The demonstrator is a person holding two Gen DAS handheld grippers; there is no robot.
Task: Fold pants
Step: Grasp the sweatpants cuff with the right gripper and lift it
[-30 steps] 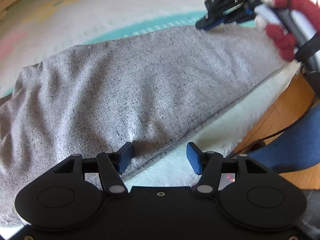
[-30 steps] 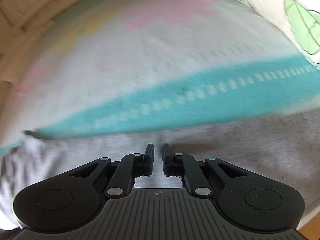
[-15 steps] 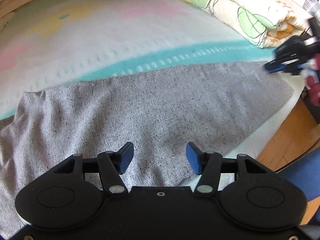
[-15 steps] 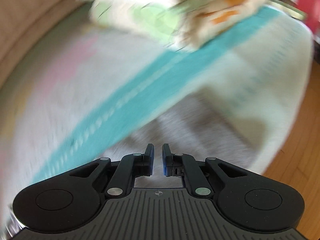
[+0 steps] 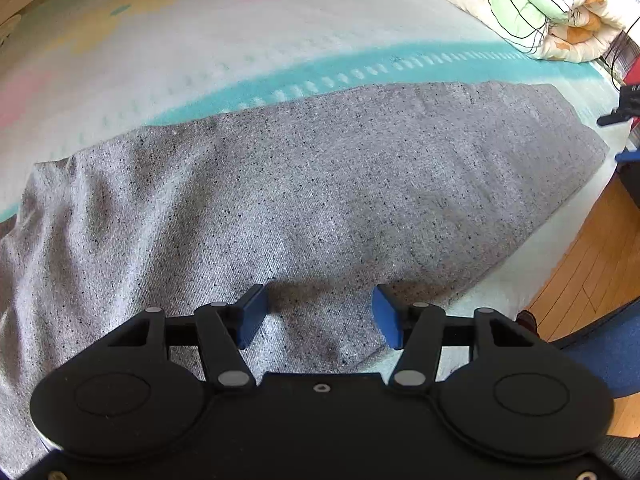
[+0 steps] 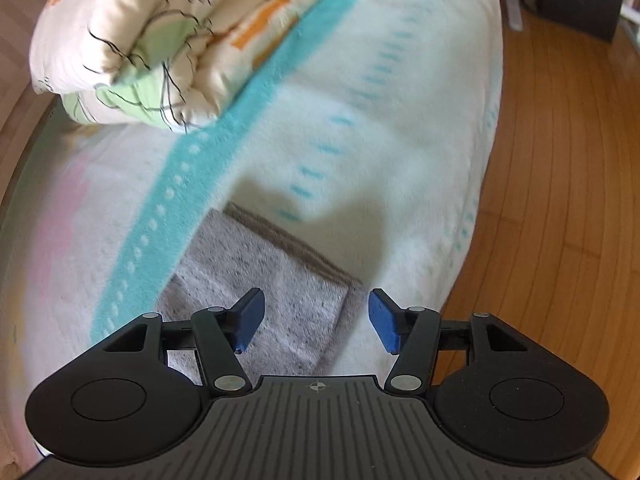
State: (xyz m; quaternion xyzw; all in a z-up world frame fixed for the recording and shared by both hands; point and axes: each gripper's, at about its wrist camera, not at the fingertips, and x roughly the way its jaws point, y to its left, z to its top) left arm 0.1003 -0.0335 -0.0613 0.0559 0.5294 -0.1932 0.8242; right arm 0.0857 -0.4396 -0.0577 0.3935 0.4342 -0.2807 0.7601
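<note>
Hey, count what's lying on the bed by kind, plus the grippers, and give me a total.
Pants: 1
Folded quilt: 1
Grippers: 2, left gripper and right gripper, both open
Total: 4

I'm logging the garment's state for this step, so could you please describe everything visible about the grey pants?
The grey pants look like soft, black-flecked knit, lying flat lengthwise as one long band on the striped bedspread, rumpled toward the left end. The right wrist view shows a darker hem band at one end. Both the left gripper and right gripper are open, gripping nothing.
</note>
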